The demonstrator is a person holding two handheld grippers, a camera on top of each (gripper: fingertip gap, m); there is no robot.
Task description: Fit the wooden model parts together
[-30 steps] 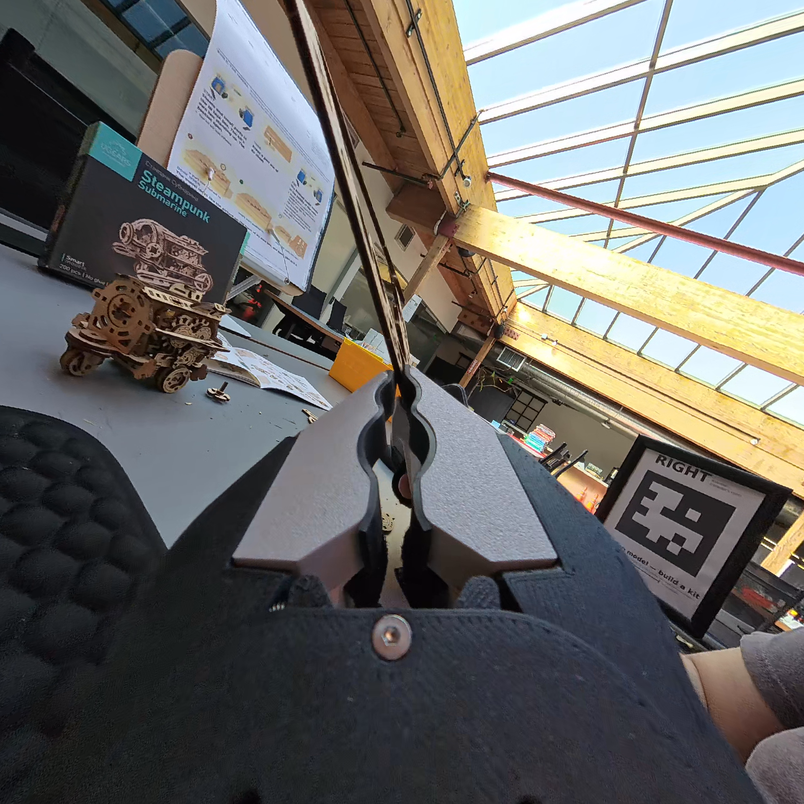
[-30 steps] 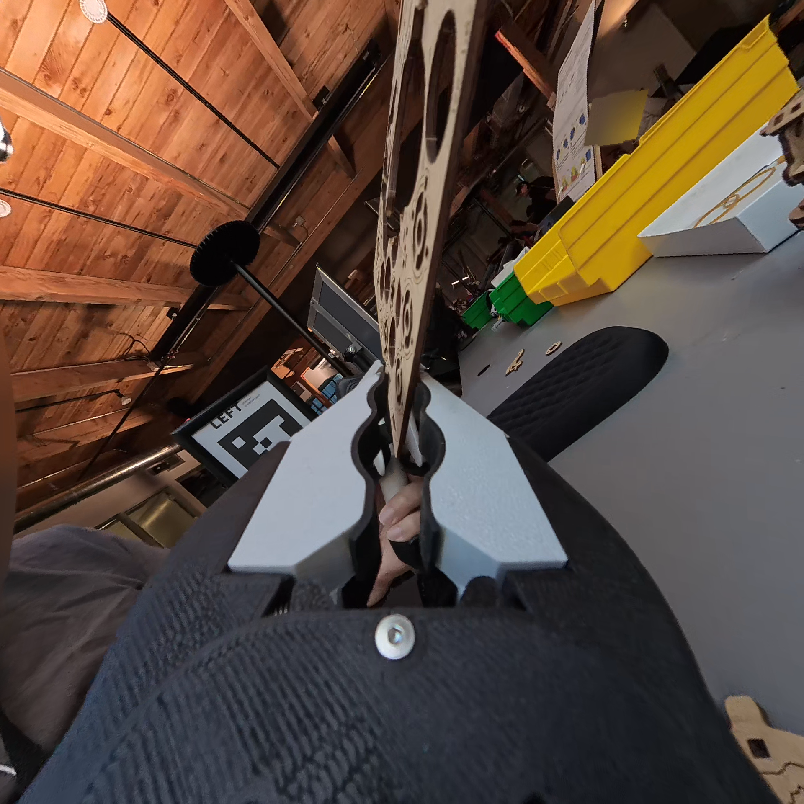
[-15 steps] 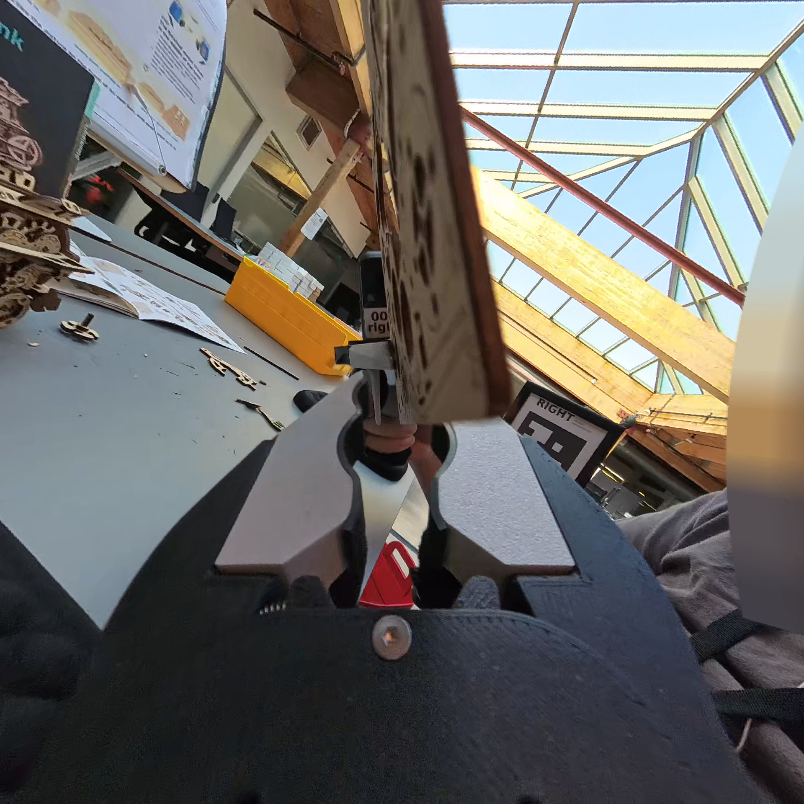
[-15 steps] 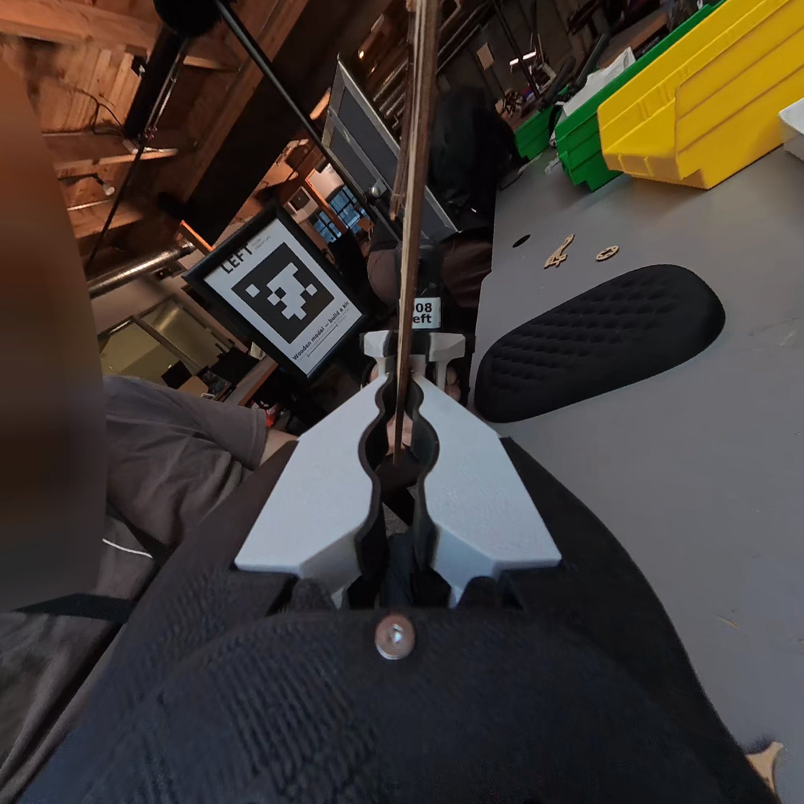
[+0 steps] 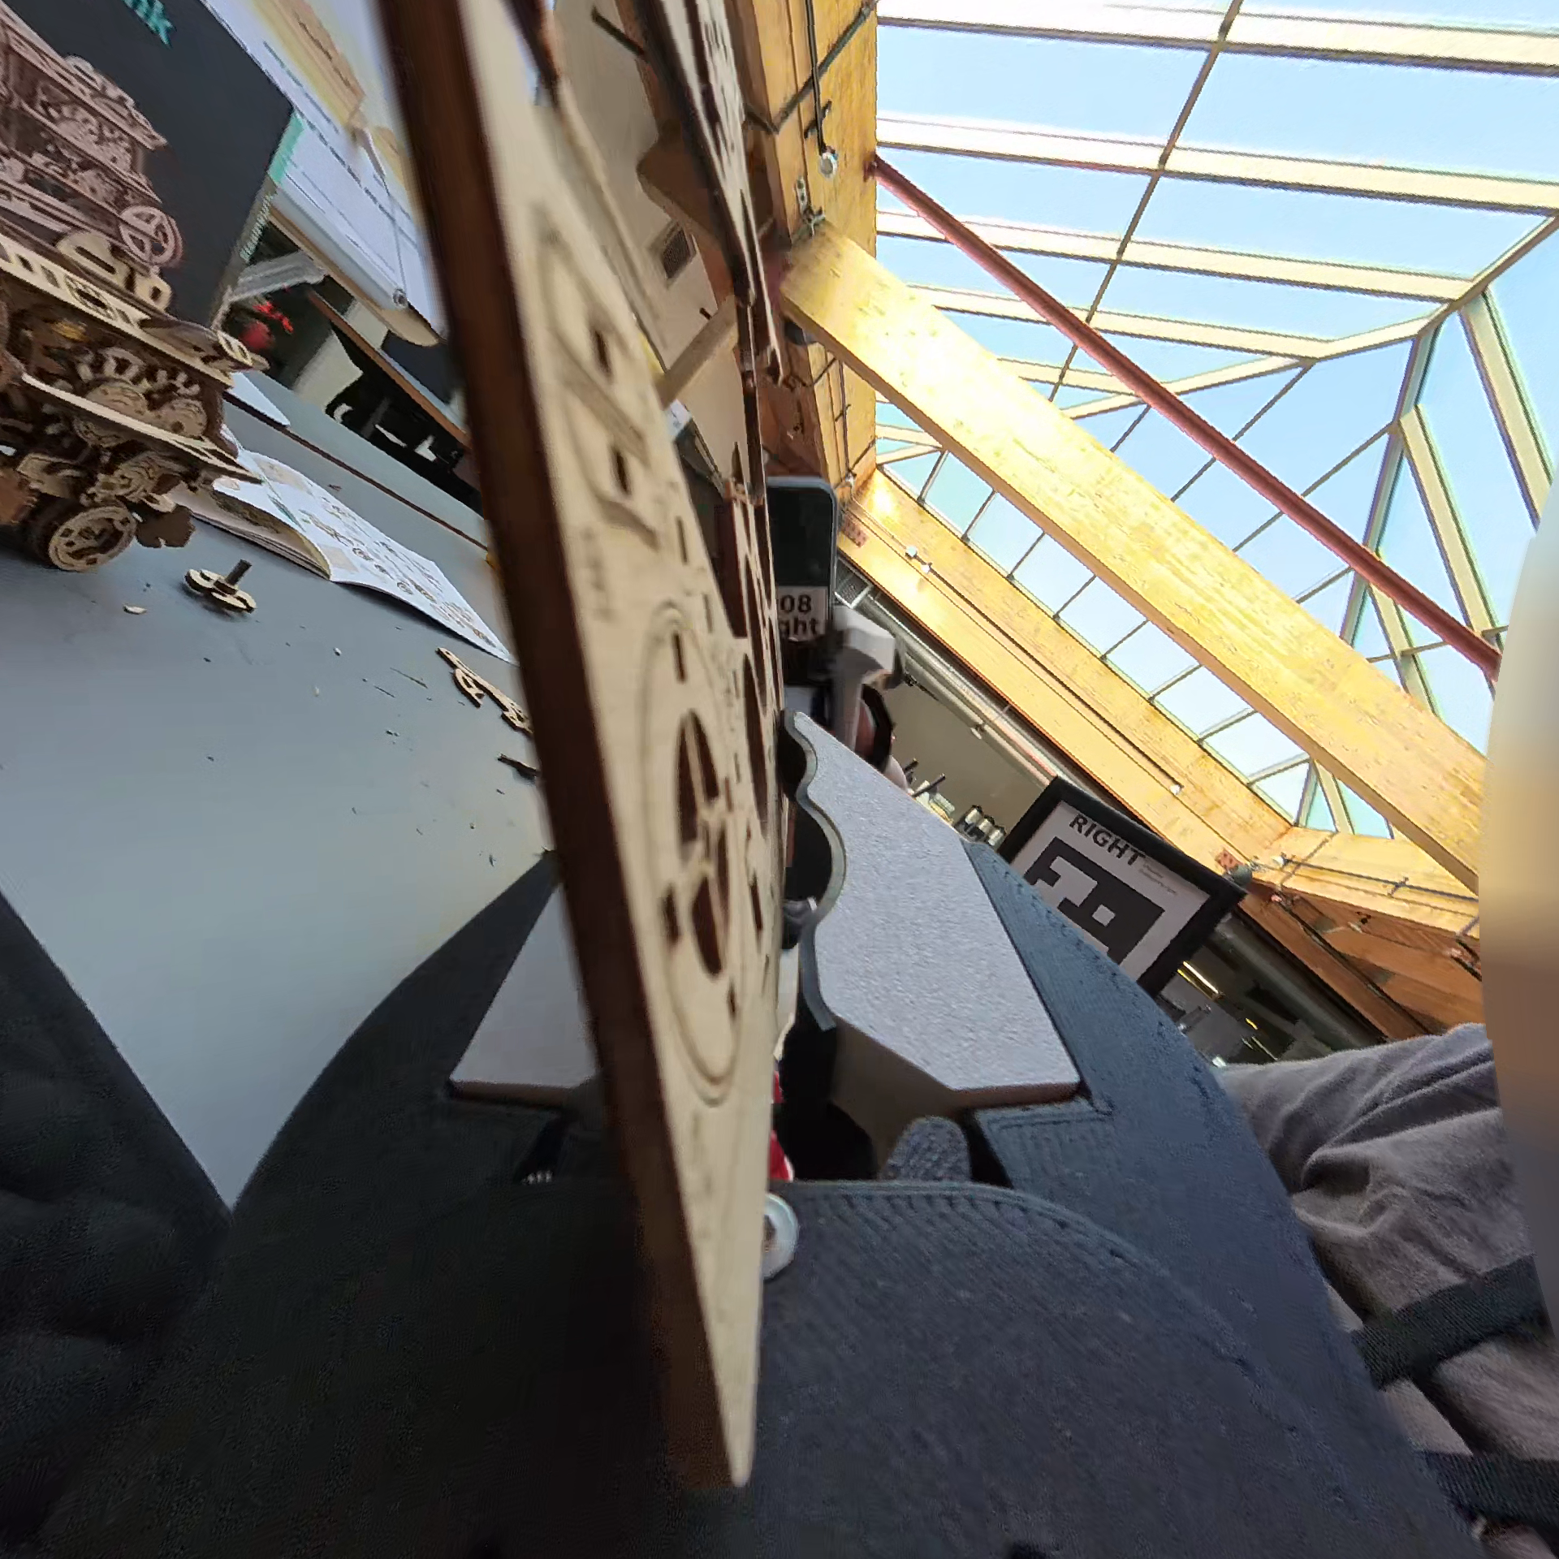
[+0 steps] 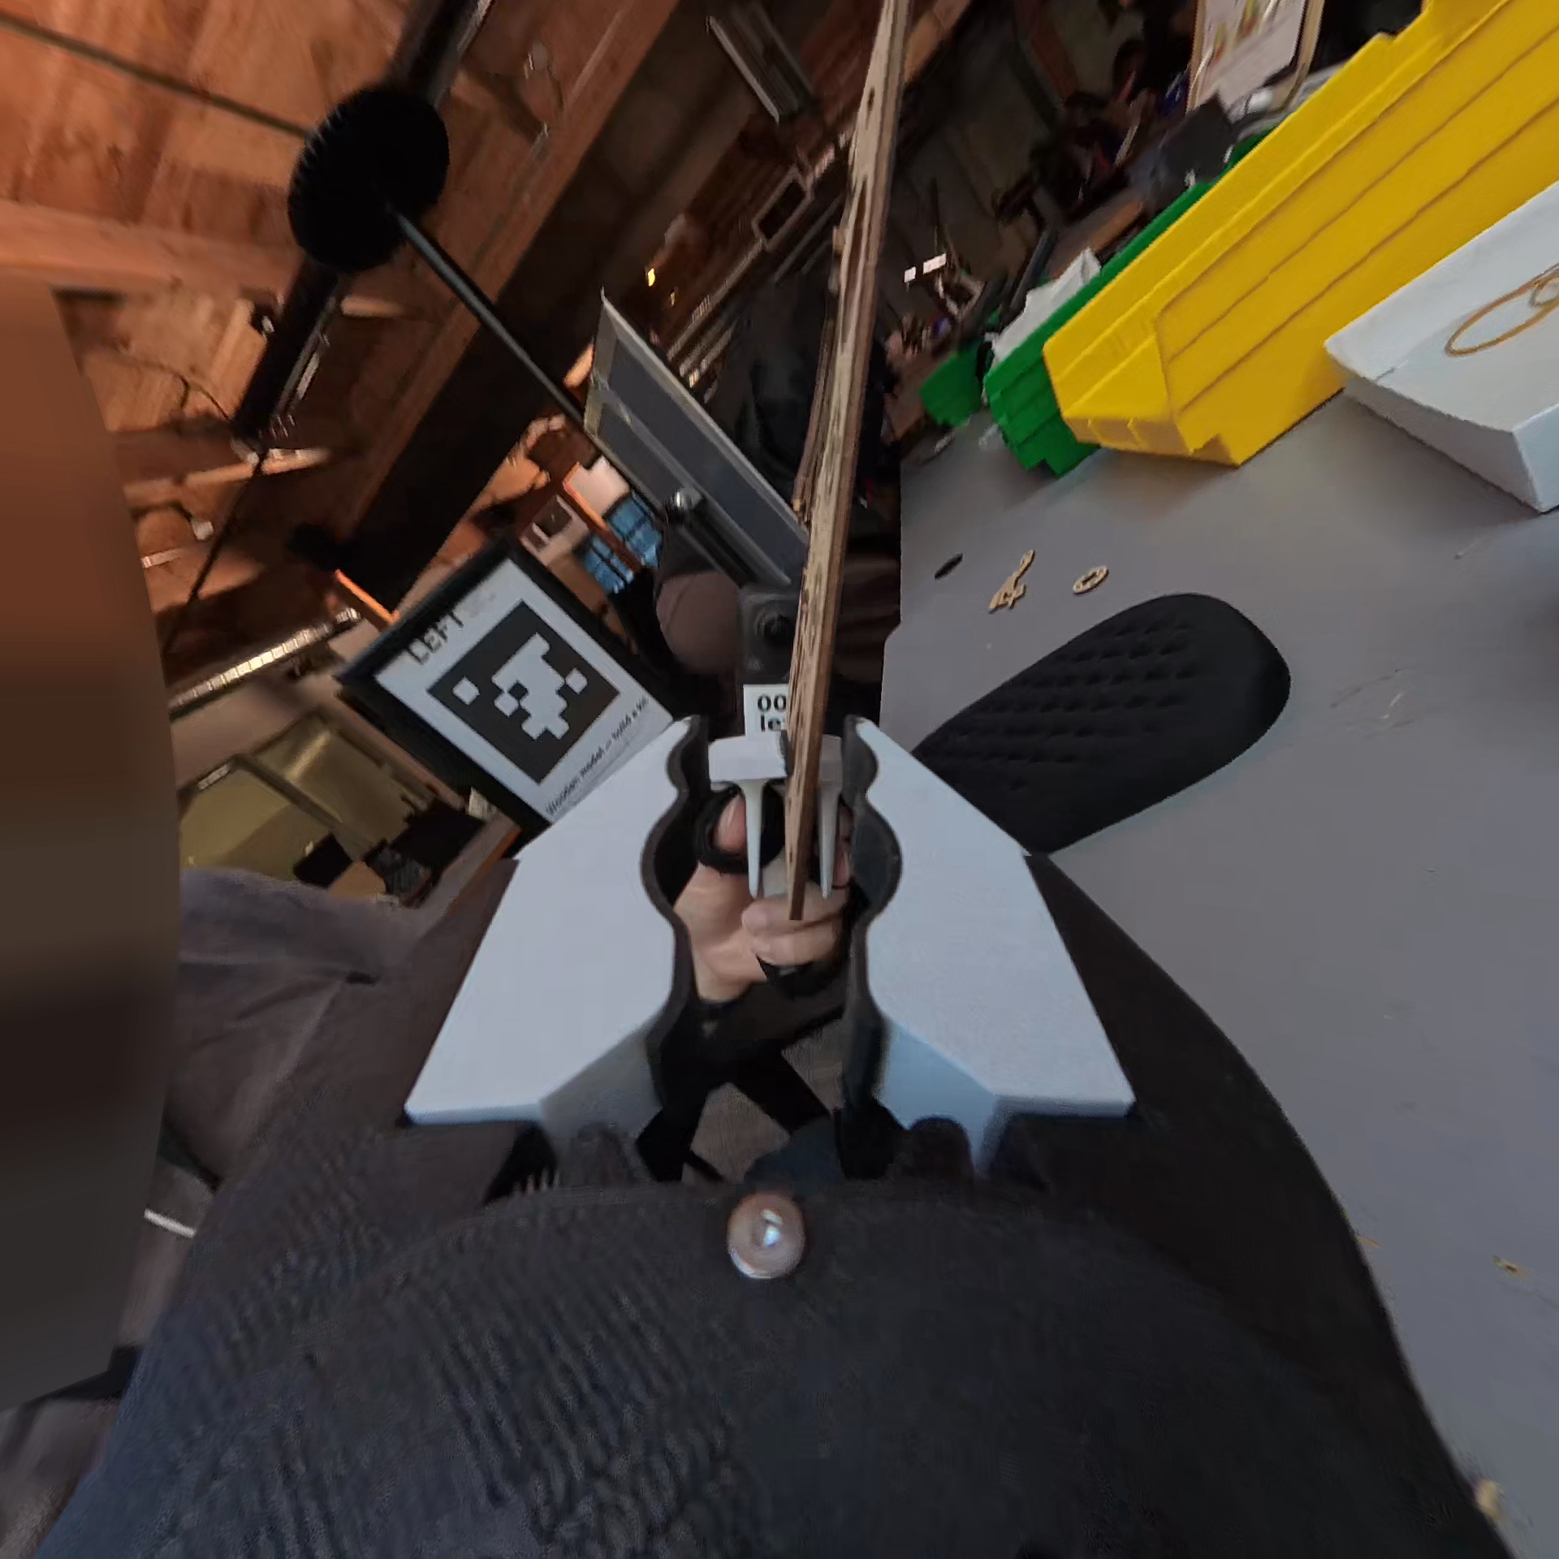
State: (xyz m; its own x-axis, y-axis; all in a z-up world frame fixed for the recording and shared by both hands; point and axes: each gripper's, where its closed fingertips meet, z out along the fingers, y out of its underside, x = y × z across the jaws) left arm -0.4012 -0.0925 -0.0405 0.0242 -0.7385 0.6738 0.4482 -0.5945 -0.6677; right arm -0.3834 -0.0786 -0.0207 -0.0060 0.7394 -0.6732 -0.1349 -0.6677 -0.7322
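A thin laser-cut wooden sheet [image 5: 658, 759] stands on edge, close to the left camera. My left gripper [image 5: 776, 725] is shut on it, with the sheet deep between the fingers and hiding the left finger. In the right wrist view the same sheet [image 6: 844, 337] rises edge-on from the left gripper [image 6: 793, 831], which faces me. My right gripper [image 6: 772, 734] is open, its jaws wide apart on either side of the sheet's lower end and not touching it. The right gripper [image 5: 844, 666] shows just beyond the sheet in the left wrist view.
A finished wooden model [image 5: 84, 380], an open booklet [image 5: 337, 540] and loose small parts [image 5: 219, 586] lie on the grey table [image 5: 211, 801]. Yellow bins [image 6: 1265, 253], green bins [image 6: 1012, 405], a white box [image 6: 1476, 363] and a black pad [image 6: 1113, 709] are on the right. Less than 4 cm separates the two grippers' tips. The finished wooden model [image 5: 84, 380] is about 20 cm from both grippers' fingertips.
My right gripper has opened and let go of the sheet. My left gripper has closed on it, and the sheet now sits much deeper in its jaws.
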